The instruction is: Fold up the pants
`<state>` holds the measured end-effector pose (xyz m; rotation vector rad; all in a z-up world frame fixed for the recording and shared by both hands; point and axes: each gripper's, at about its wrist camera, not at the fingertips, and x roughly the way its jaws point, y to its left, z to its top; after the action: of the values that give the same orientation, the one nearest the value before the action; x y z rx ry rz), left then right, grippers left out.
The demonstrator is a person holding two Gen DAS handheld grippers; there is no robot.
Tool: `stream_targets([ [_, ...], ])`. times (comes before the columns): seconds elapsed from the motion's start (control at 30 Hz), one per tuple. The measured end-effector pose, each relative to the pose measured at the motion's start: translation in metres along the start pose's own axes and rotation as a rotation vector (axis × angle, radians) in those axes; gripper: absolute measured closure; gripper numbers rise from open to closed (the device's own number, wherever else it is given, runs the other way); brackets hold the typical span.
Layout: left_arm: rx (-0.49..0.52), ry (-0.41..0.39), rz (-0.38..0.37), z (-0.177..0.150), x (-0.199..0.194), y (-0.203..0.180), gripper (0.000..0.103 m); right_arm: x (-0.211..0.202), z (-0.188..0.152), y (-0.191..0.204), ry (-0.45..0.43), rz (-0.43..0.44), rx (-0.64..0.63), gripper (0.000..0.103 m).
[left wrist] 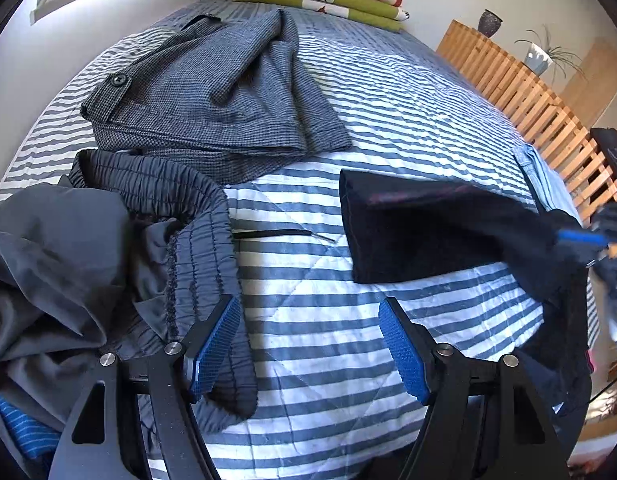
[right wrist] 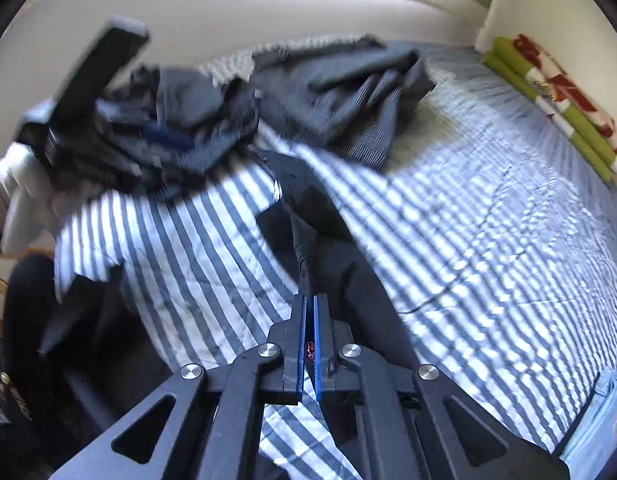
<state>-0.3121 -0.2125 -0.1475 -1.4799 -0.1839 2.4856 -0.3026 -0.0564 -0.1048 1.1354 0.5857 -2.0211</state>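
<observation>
Over on the left a heap of dark grey trousers point(left wrist: 108, 260) with a gathered waistband lies crumpled, and just beyond it, further up the bed, sits a grey checked pair point(left wrist: 212, 96) with a button at its band. The left gripper point(left wrist: 310, 344) hangs released over bare striped bedspread point(left wrist: 308, 288), nothing between its 2 blue pads. To the right, the black pants point(left wrist: 436, 228) are stretched across the cover, one end lifted. The right gripper point(right wrist: 310, 340) is clenched on a fold of that black cloth, which runs taut away from its tips. I'd judge this the opening step: picking 1 pair out and spreading it. Next, the free left gripper probably needs to take the opposite edge so both can pull the pants flat.
</observation>
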Motion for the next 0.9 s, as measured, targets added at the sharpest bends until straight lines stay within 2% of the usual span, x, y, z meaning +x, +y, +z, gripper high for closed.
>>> stream_targets([
  [0.07, 0.007, -0.007, -0.027, 0.001, -0.004, -0.007, 0.028, -0.034, 0.005, 0.000, -0.067, 0.008, 0.000, 0.100],
  [0.13, 0.031, -0.015, -0.047, 0.004, -0.004, -0.017, 0.028, -0.065, 0.008, -0.001, -0.122, -0.022, -0.022, 0.100],
  [0.2, 0.071, -0.027, -0.041, 0.010, 0.001, -0.026, 0.021, -0.082, 0.012, -0.009, -0.144, -0.049, -0.016, 0.100],
  [0.23, 0.083, -0.031, -0.035, 0.013, 0.005, -0.030, 0.016, -0.083, 0.016, -0.014, -0.146, -0.060, -0.003, 0.100],
  [0.33, 0.083, -0.035, -0.060, 0.026, 0.021, -0.039, 0.016, -0.075, 0.023, -0.035, -0.130, -0.074, 0.039, 0.100],
  [0.43, 0.104, -0.026, -0.084, 0.041, 0.045, -0.048, 0.016, -0.051, 0.030, -0.059, -0.104, -0.053, 0.089, 0.100],
  [0.5, 0.107, 0.002, -0.082, 0.053, 0.065, -0.051, 0.038, -0.029, 0.038, -0.073, -0.089, -0.052, 0.110, 0.100],
  [0.53, 0.091, 0.032, -0.078, 0.059, 0.076, -0.050, 0.068, -0.018, 0.042, -0.080, -0.081, -0.062, 0.121, 0.100],
  [0.57, 0.066, 0.064, -0.082, 0.063, 0.085, -0.048, 0.083, -0.005, 0.046, -0.087, -0.065, -0.064, 0.137, 0.097],
  [0.63, 0.050, 0.078, -0.095, 0.068, 0.092, -0.046, 0.094, 0.010, 0.049, -0.106, -0.020, -0.046, 0.190, 0.088],
  [0.67, 0.061, 0.075, -0.101, 0.069, 0.092, -0.046, 0.101, 0.010, 0.046, -0.115, -0.011, -0.039, 0.216, 0.077],
  [0.7, 0.070, 0.074, -0.113, 0.069, 0.091, -0.046, 0.101, 0.005, 0.041, -0.126, -0.019, -0.034, 0.234, 0.067],
  [0.77, 0.067, 0.072, -0.135, 0.070, 0.086, -0.045, 0.101, -0.012, 0.023, -0.147, -0.049, -0.053, 0.252, 0.055],
  [0.9, 0.088, 0.070, -0.140, 0.072, 0.072, -0.051, 0.102, -0.030, -0.036, -0.182, 0.030, -0.095, 0.302, 0.052],
])
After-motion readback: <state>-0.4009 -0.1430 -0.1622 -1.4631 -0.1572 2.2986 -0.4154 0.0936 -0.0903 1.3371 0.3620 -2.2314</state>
